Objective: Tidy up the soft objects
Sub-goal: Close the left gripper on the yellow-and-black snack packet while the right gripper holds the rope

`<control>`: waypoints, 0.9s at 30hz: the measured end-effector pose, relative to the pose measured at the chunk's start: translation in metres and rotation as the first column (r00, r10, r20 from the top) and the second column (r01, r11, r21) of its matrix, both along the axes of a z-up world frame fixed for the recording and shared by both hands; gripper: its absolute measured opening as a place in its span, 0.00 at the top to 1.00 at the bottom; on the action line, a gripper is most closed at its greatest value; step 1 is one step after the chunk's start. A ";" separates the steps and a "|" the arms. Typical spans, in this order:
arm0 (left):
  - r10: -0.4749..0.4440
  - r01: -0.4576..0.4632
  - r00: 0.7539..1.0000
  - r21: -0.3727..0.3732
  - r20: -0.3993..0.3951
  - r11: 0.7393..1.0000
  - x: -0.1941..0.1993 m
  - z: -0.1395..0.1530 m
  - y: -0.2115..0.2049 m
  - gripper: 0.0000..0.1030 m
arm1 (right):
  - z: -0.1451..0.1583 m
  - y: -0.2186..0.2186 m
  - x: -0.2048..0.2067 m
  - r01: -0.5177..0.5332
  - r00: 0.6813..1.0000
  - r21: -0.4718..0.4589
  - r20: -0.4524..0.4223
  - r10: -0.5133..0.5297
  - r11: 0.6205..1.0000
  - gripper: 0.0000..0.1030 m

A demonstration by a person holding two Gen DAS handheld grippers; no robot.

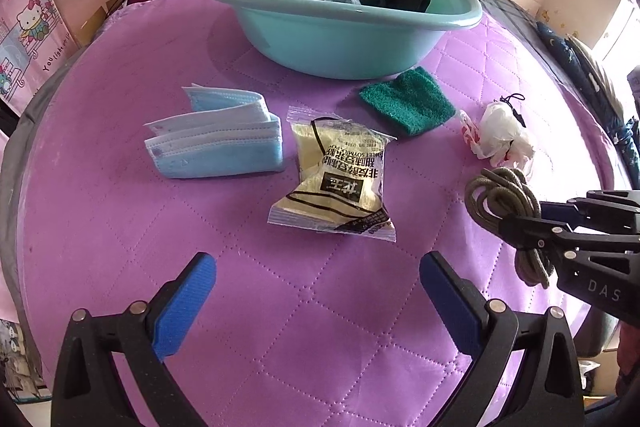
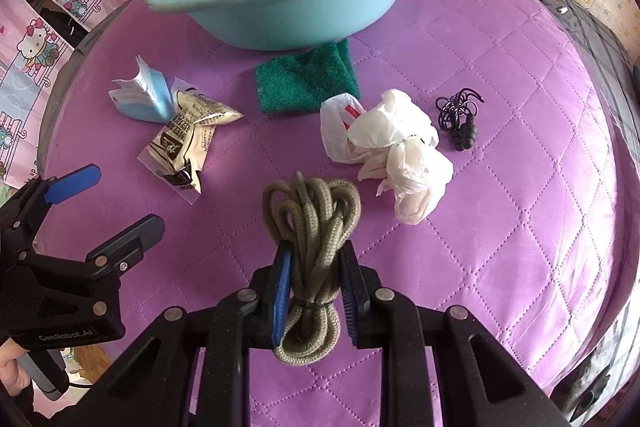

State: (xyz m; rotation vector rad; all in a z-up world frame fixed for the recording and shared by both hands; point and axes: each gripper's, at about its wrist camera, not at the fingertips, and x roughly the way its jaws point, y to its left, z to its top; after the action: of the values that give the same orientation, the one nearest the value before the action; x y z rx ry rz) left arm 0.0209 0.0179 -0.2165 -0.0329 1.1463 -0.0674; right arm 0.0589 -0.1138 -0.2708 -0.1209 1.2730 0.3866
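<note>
"GenRobot.AI" shows on the left claw (image 2: 104,205); "DAS" on the right claw (image 1: 520,223); "SWEET SOYMILK" on the packet (image 1: 336,175).

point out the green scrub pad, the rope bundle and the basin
green scrub pad (image 1: 408,101): left wrist view, middle of its top face
rope bundle (image 2: 310,223): right wrist view, coils above the pads
basin (image 2: 280,23): right wrist view, outer wall

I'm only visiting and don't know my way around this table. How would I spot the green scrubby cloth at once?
Start at the big teal basin at the far side of the purple quilted cover. Right against its near wall lies the green cloth, flat and folded. It is the only dark green, rough-textured thing there; the crumpled white plastic bag just in front of it is smooth and pale.
</note>
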 end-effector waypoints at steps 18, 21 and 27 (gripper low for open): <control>-0.010 0.011 1.000 0.016 -0.012 1.000 0.043 -0.022 -0.020 0.05 | 0.003 -0.005 -0.005 0.010 1.000 -0.004 0.025 -0.010 1.000 0.77; 0.002 -0.001 1.000 0.004 -0.019 1.000 0.045 -0.025 -0.020 0.15 | 0.005 -0.007 -0.005 0.008 1.000 -0.005 0.030 -0.008 1.000 0.77; 0.016 -0.016 0.999 -0.013 -0.031 1.000 0.047 -0.032 -0.013 0.29 | 0.005 -0.008 -0.006 -0.002 1.000 -0.007 0.024 0.002 1.000 0.77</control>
State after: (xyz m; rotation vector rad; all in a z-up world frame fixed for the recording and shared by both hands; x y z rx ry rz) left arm 0.0683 0.0046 -0.2482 -0.0553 1.1761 -0.0603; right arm 0.0533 -0.1219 -0.2662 -0.1322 1.2507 0.3819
